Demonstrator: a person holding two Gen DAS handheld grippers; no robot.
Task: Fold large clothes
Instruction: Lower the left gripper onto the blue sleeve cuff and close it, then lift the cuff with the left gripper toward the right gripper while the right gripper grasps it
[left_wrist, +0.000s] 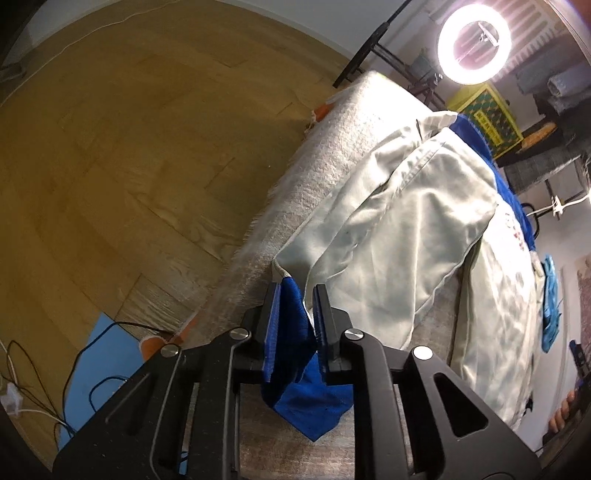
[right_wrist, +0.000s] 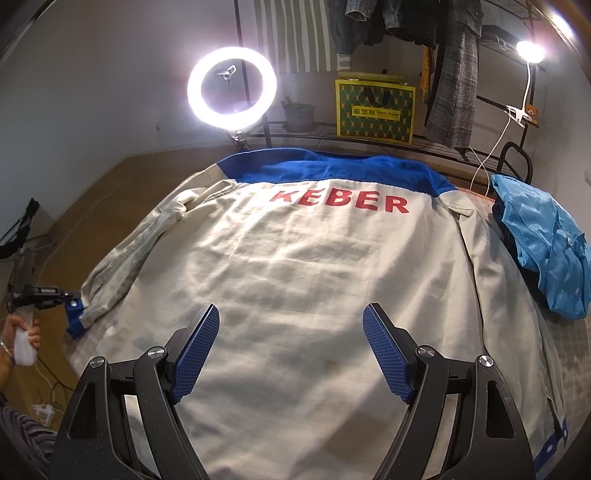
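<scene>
A cream work jacket (right_wrist: 295, 258) with a blue yoke and red lettering lies back-up on the cloth-covered table (left_wrist: 332, 147). Its left sleeve (left_wrist: 388, 236) runs along the body and ends in a blue cuff (left_wrist: 295, 332). My left gripper (left_wrist: 297, 290) is shut on that cuff, which hangs down between the pads at the table's edge. The right wrist view shows the same gripper (right_wrist: 70, 295) at the far left, on the cuff (right_wrist: 75, 321). My right gripper (right_wrist: 291, 310) hovers open over the lower back of the jacket, with nothing between its fingers.
A crumpled light-blue garment (right_wrist: 546, 251) lies at the table's right side. Behind the table stand a lit ring light (right_wrist: 231, 88), a yellow box (right_wrist: 375, 107) and a rack of hanging clothes (right_wrist: 450, 74). Cables (left_wrist: 22, 369) lie on the wooden floor. A person's hand (right_wrist: 26, 328) grips the left handle.
</scene>
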